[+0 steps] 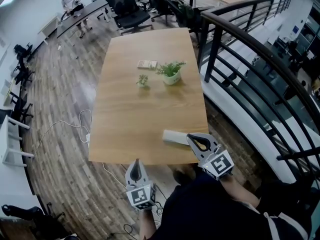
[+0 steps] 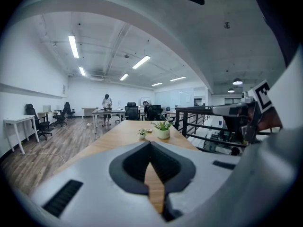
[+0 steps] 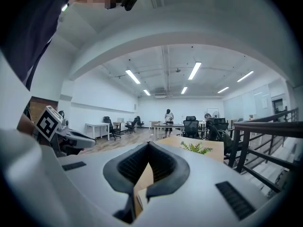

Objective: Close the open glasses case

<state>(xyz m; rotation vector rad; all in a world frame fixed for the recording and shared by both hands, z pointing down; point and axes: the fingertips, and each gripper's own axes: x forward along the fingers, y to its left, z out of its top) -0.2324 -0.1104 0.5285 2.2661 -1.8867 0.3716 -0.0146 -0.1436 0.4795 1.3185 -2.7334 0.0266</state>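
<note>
Item: case (image 1: 174,137), pale and oblong, lying flat on the table (image 1: 145,109) by its near right corner. The long axis runs roughly along the table's near edge, with one end toward your right claw. It is too small here to tell lid from base, or how far it gapes. Right claw (image 1: 191,138): clenched, empty, its tip over that same corner of the table; contact with the case cannot be made out. Left claw (image 1: 136,165): clenched, empty, just off the table's near edge. Step in hand, as judged: pressing the lid down. Steady the base with your left claw. Push evenly on the lid's free long edge with the clenched right tip, so the case does not skid off the table.
</note>
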